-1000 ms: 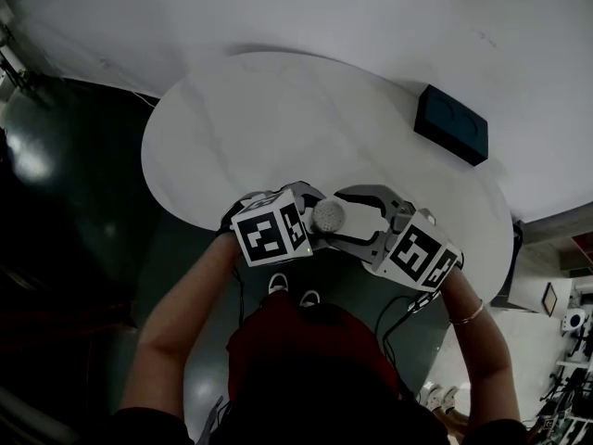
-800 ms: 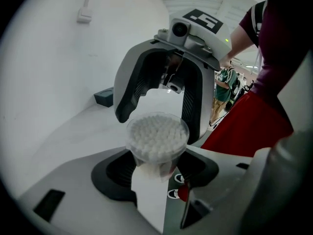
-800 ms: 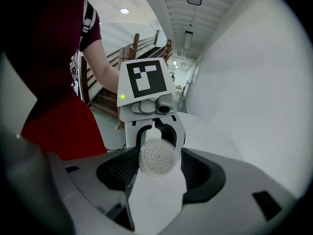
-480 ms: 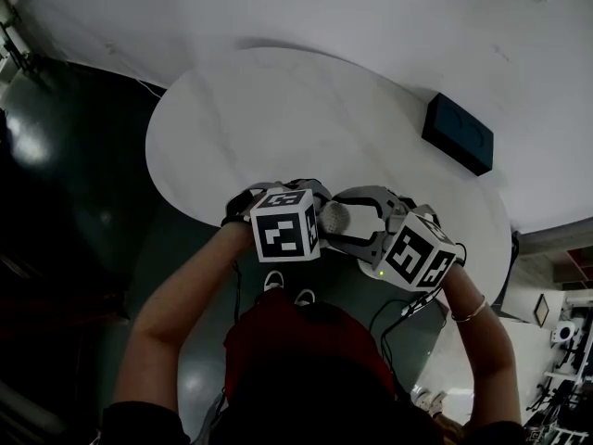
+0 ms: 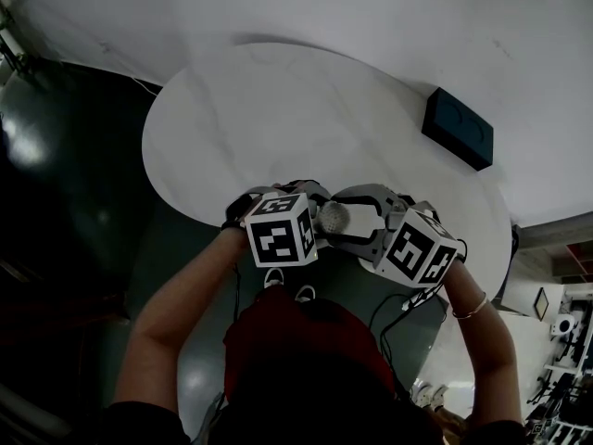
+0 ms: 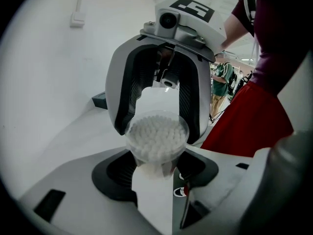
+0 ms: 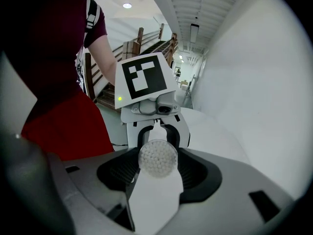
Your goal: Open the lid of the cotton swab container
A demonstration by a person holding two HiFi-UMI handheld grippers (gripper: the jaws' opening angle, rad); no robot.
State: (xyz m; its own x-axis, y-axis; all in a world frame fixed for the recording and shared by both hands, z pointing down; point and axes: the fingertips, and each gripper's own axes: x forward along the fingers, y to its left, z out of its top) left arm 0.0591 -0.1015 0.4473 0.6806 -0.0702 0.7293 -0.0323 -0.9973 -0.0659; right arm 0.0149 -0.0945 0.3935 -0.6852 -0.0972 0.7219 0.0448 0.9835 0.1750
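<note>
Cotton swab container (image 6: 156,137), a clear round plastic tub packed with white swab tips, is held off the surface between two hand-held grippers that face each other. The left gripper (image 7: 157,147) takes one end: its pale grey fingers (image 7: 182,136) are closed against the tub's sides. The right gripper (image 6: 157,131) meets it from the opposite end, and its arched grey fingers (image 6: 116,92) also press on the tub's rim from either side. Whether the clear lid is seated or loosened cannot be told. In the head view the container (image 5: 332,216) lies at the near edge of a white round worktop (image 5: 278,109), flanked by the black-and-white marker cubes (image 5: 281,231) of the grippers. A dark rectangular box (image 5: 456,128) lies well apart, near the worktop's far right edge. Dark glossy floor (image 5: 65,202) surrounds the worktop.
</note>
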